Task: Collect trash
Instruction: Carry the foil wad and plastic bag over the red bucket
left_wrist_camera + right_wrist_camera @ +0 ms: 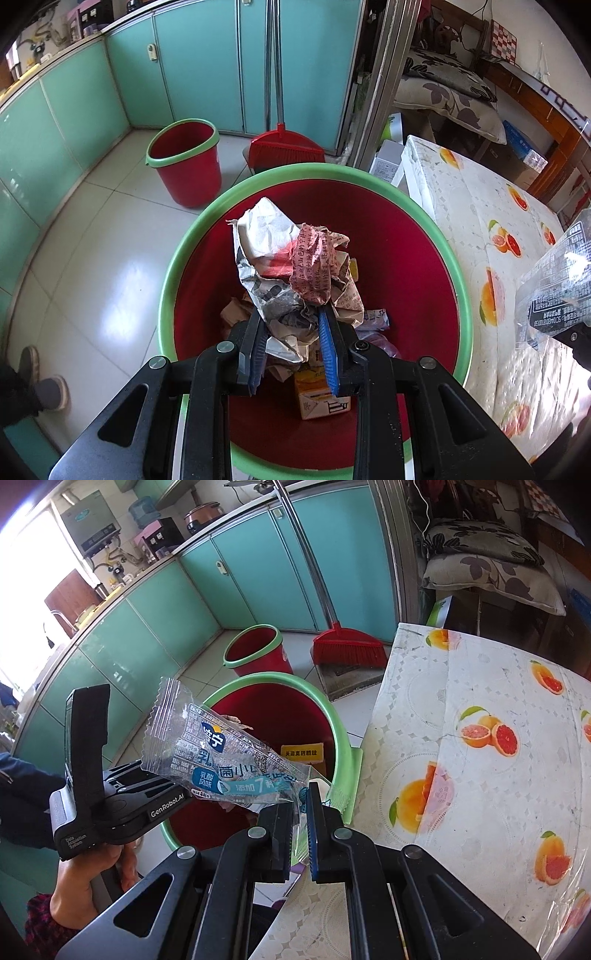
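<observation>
While a ball of crumpled printed paper (295, 273) is pinched by the left gripper (293, 325) above the red bin with a green rim (458, 280), a clear plastic wrapper (221, 753) is pinched by the right gripper (301, 805).

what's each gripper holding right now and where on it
Left gripper: a crumpled wad of printed paper, pinched at its lower end. Right gripper: a clear plastic snack wrapper, pinched at one end.

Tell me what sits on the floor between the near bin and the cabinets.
In the left wrist view, a second, smaller red bin and a red broom stand between the near bin and the teal cabinets; bare tile otherwise.
</observation>
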A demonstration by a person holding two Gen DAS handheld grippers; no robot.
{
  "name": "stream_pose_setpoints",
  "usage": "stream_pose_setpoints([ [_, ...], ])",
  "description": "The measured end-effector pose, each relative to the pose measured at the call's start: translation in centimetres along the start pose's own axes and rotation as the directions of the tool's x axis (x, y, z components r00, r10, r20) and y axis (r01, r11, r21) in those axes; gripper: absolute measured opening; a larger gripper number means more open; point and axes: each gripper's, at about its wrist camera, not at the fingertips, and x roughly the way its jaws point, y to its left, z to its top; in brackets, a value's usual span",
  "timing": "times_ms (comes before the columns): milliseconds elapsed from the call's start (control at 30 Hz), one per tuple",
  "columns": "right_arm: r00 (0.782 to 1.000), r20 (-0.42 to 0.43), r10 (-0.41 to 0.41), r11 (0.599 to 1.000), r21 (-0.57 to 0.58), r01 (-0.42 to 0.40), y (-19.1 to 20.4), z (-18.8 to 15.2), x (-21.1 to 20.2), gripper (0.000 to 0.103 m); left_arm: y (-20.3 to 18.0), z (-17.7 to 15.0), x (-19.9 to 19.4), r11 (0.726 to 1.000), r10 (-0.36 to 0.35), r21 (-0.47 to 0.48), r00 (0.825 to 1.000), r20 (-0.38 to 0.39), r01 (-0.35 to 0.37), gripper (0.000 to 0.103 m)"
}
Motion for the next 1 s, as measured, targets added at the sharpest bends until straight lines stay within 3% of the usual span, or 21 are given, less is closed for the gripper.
stream_pose_setpoints([
  [267, 1.0, -0.016, -0.009, 1.0, -0.027, 0.009, 0.8, 1.0, 1.7, 0.005, 1.3, 0.8, 1.9, 0.999, 0.007, -0.042, 1.0, -0.027, -0.008, 0.025],
  [1000, 0.999, -0.049, -0.023, 0.998, -0.052, 0.021, 1.4, 1.3, 3.7, 0.005, 2.0, 0.7, 3.6, 0.999, 0.03, -0.029, 0.996, -0.086, -0.033, 0.025],
])
